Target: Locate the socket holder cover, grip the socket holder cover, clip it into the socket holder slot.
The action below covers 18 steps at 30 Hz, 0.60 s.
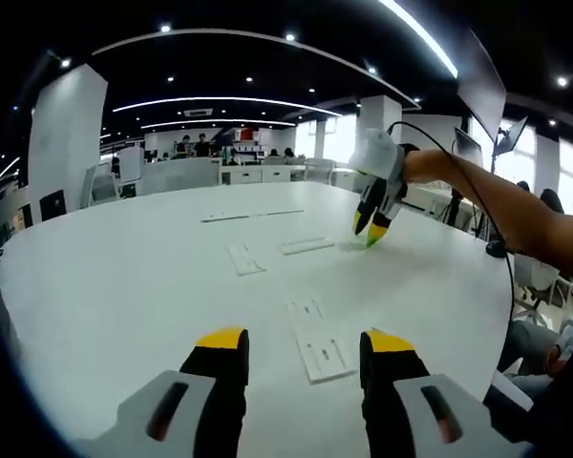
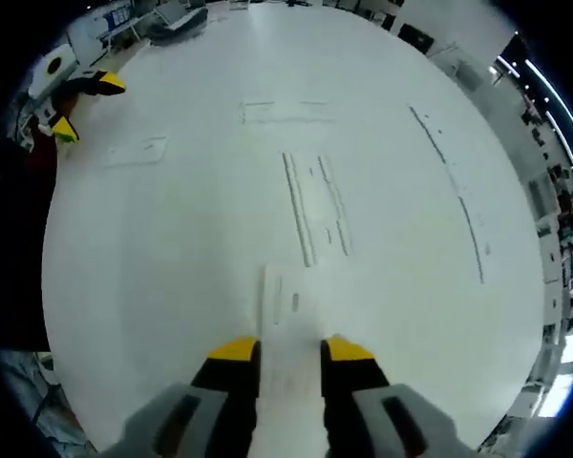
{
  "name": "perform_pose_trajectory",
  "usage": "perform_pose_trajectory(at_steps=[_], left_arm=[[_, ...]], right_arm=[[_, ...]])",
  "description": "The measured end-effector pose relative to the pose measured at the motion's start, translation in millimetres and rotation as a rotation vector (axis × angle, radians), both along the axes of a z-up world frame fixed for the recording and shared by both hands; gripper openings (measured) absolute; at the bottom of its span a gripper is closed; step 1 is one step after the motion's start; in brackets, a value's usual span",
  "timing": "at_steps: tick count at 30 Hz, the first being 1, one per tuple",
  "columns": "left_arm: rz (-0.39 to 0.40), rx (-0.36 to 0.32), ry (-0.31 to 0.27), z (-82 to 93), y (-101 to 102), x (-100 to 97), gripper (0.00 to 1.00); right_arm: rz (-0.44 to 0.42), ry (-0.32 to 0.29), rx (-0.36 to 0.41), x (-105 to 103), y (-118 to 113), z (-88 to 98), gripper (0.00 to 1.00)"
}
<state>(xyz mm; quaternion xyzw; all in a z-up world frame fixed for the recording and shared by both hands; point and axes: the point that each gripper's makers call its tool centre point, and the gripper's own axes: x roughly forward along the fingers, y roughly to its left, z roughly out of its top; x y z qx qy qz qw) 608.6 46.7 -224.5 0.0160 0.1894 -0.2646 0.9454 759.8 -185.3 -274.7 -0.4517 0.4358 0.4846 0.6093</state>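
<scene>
Right gripper (image 2: 290,351) jaws flanked a white socket holder cover (image 2: 291,324) flat on the desk (image 2: 172,239); grasp uncertain. Left gripper (image 1: 306,343) hovered released above a white socket plate (image 1: 323,358). Long socket holder (image 2: 317,205) lay farther out.

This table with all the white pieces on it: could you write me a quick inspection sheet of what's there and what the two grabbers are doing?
Surface: large white table, bare apart from the parts.
Job's things: flat white socket holder cover between the right gripper's jaws; white socket plate ahead of the left gripper; long rail-like strips mid-table.
Clutter: nothing seen.
Grippers: left open, hovering above the table; right jaws flank the cover, contact unclear.
Cables: black cable running along the person's arm.
Surroundings: open office with desks, pillars and ceiling strip lights; people far off.
</scene>
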Motion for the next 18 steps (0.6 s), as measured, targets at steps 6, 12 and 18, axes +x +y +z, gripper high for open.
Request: perform_pose_trajectory(at_steps=[6,12,18], left_arm=[[-0.004,-0.008,0.005,-1.3,2,-0.7,0.47],[-0.001,-0.016,0.016,-6.6,4,5.2,0.47],[-0.007,-0.011,0.017,-7.1,3,6.1,0.46]], right_arm=[[0.028,0.001,-0.022,4,0,1.5,0.26],[0.035,-0.001,-0.030,16,-2,2.3,0.26],[0.081,-0.014,-0.021,28,0,5.5,0.26]])
